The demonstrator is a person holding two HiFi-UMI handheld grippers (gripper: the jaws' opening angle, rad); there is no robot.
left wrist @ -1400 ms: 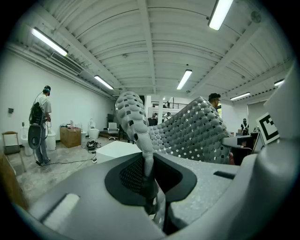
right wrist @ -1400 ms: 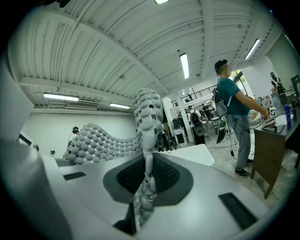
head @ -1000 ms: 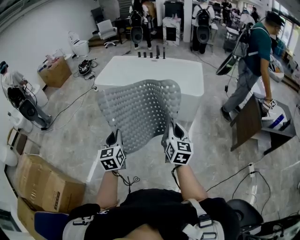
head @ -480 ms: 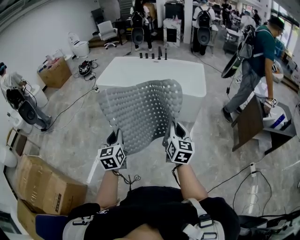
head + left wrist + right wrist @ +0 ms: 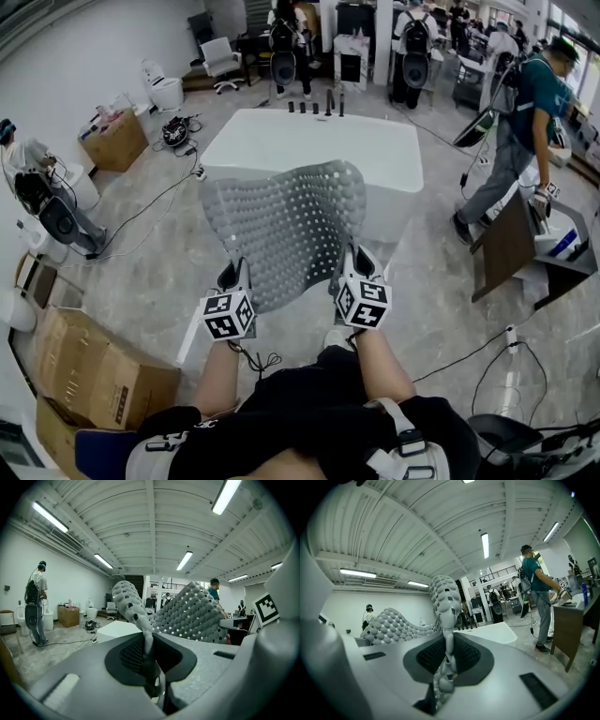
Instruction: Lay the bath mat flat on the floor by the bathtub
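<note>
Left gripper and right gripper, jaws clamping one bath mat, moved nearer one bathtub

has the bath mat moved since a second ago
Yes, slightly. The bath mat, pinched by the left gripper and the right gripper, has come a little closer to the white bathtub, which now looks larger.

Grey marbled floor, cables trailing across. White wall left. Cardboard boxes near left; office chair far back. Ribbed ceiling, strip lights.
</note>
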